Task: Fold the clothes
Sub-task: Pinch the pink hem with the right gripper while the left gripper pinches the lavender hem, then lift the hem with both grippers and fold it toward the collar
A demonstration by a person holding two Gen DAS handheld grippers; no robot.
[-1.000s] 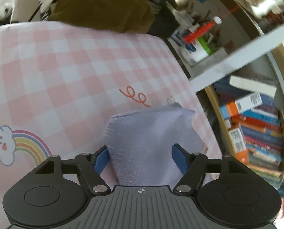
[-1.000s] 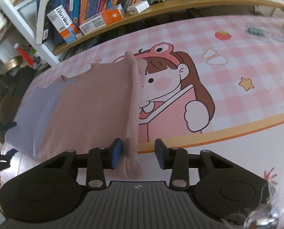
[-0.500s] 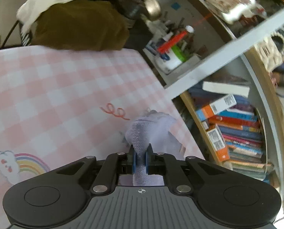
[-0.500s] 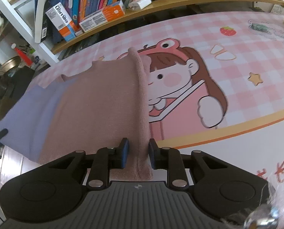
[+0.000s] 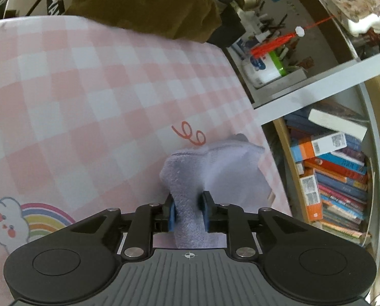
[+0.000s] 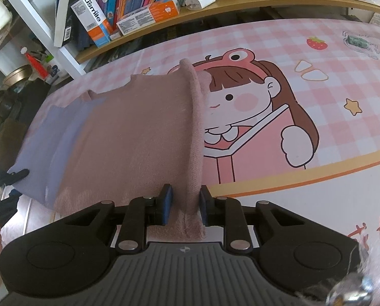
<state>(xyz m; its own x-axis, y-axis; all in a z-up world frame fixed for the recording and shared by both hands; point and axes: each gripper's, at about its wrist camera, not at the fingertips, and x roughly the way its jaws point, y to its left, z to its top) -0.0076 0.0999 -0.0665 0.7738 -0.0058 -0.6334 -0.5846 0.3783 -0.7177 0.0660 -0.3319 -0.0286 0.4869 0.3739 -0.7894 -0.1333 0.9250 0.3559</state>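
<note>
The left tool (image 5: 188, 213) and right tool (image 6: 183, 209) each clamp an edge of the cloth (image 6: 128, 132), apparently lifted off the bench (image 6: 330, 117); open checkered surface lies right.

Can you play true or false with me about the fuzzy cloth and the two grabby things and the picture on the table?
1. The left gripper has the purple end of the cloth between its fingers. True.
2. The right gripper holds nothing. False: a pink fold of the cloth sits between its fingers.
3. The cloth is all one colour. False: in the right wrist view it is mostly pink with a purple part at the far left.
4. The table cover shows a cartoon girl in a frog hat. True.
5. A rainbow with a cloud is printed on the cover. True.
6. The shelves behind the table are bare. False: they hold many books.
</note>
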